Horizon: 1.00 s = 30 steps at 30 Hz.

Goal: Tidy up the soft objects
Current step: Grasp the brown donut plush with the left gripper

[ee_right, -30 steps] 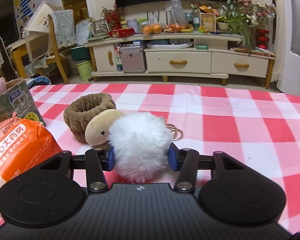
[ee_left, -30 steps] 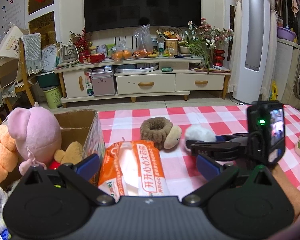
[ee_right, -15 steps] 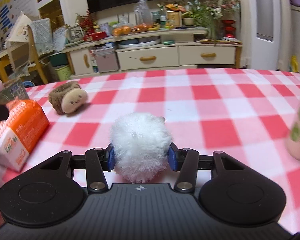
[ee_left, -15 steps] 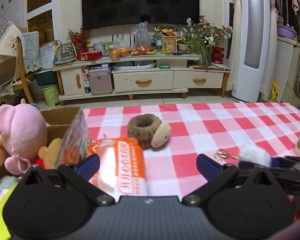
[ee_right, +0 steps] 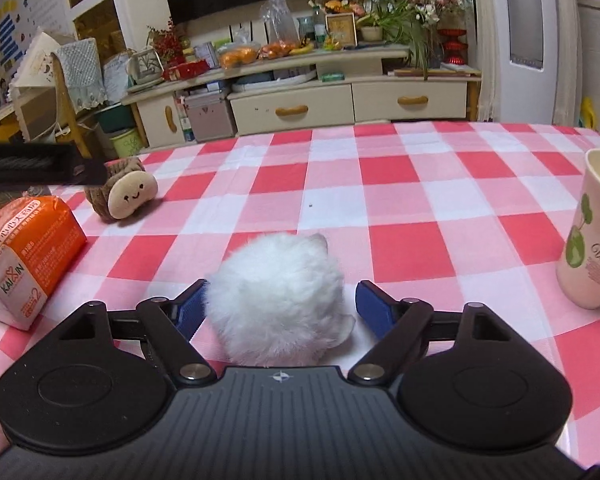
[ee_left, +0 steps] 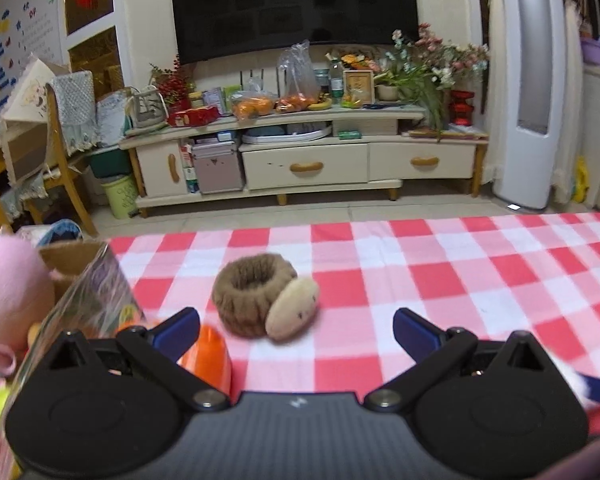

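**White pompom lies loose between the right jaws on the checked cloth**

The white fluffy pompom (ee_right: 278,300) sits on the red-and-white checked tablecloth (ee_right: 420,208), round and long-haired, between the blue pads of the right gripper (ee_right: 280,310). Those jaws have just been opening and now stand released, the right pad clear of the fur, the left one just at its edge. To the right stands one cream paper cup (ee_right: 594,232) with a green print. Far left lie one orange plastic pack (ee_right: 32,248) and, beyond it, one ribbed brown plush ring with a beige smiling face (ee_right: 120,194). The left gripper (ee_left: 296,326) is spread wide and empty, pointing at that ring. A cardboard box (ee_left: 74,254) at its left holds a pink plush toy (ee_left: 10,292).
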### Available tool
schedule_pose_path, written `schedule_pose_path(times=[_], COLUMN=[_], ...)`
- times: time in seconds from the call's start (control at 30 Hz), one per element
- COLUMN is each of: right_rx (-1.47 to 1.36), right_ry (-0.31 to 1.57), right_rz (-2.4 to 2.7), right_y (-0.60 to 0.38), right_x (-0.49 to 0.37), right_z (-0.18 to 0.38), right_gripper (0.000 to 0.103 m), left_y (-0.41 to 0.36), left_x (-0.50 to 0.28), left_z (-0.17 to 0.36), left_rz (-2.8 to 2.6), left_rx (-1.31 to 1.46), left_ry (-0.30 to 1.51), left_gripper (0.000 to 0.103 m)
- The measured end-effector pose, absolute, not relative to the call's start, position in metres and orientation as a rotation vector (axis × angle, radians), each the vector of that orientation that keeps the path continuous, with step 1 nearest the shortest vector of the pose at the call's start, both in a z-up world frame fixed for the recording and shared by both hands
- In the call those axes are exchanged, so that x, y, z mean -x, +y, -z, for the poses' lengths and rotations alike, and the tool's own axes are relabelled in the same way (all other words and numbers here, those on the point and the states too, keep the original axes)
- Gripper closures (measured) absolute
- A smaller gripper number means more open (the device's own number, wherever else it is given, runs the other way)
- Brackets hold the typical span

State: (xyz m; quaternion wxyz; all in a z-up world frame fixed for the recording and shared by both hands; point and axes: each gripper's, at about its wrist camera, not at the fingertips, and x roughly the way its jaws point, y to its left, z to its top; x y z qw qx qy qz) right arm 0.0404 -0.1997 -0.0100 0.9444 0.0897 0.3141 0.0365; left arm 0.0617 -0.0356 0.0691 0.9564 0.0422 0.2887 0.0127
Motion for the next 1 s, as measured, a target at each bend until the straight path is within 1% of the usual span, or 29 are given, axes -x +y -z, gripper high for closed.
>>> schedule_pose_path(times=[0.13, 0.33, 0.57, 0.63, 0.67, 0.7, 0.73, 0.8, 0.83, 0.87, 0.9, 1.0], right_rx=[-0.202, -0.194, -0.169, -0.156, -0.148, -0.137, -0.126, -0.106, -0.096, -0.088, -0.084, -0.08], right_ry=[0.648, 0.66, 0.667, 0.669, 0.67, 0.671, 0.672, 0.67, 0.669, 0.667, 0.666, 0.664], right_rz=[-0.07, -0.083, -0.103, -0.105, -0.107, -0.11, -0.112, -0.116, -0.116, -0.115, -0.116, -0.124], right_y=[-0.206, -0.211, -0.213, -0.213, -0.213, -0.212, -0.212, -0.212, -0.211, -0.211, -0.212, -0.213], right_x=[-0.043, -0.049, -0.051, -0.052, -0.052, -0.052, -0.053, -0.053, -0.053, -0.053, -0.053, -0.054], right_z=[0.008, 0.011, 0.011, 0.011, 0.011, 0.011, 0.011, 0.011, 0.012, 0.012, 0.012, 0.011], right_gripper=[0.004, 0.004, 0.003, 0.003, 0.003, 0.004, 0.004, 0.009, 0.011, 0.015, 0.021, 0.035], left_y=[-0.039, -0.021, -0.008, -0.007, -0.007, -0.007, -0.007, -0.007, -0.007, -0.007, -0.007, -0.01], left_x=[-0.097, -0.144, -0.178, -0.185, -0.187, -0.189, -0.191, -0.193, -0.193, -0.193, -0.191, -0.185], left_z=[-0.063, -0.048, -0.035, -0.03, -0.029, -0.027, -0.025, -0.021, -0.019, -0.017, -0.018, -0.02], left_rz=[-0.087, -0.139, -0.172, -0.177, -0.179, -0.182, -0.182, -0.182, -0.183, -0.178, -0.171, -0.152], left_rx=[-0.127, -0.093, -0.058, -0.043, -0.035, -0.034, -0.033, -0.023, -0.02, -0.017, -0.011, 0.002], left_ry=[0.612, 0.694, 0.777, 0.799, 0.804, 0.813, 0.821, 0.841, 0.854, 0.858, 0.848, 0.846], left_gripper=[0.001, 0.001, 0.001, 0.003, 0.009, 0.018, 0.021, 0.031, 0.034, 0.04, 0.044, 0.048])
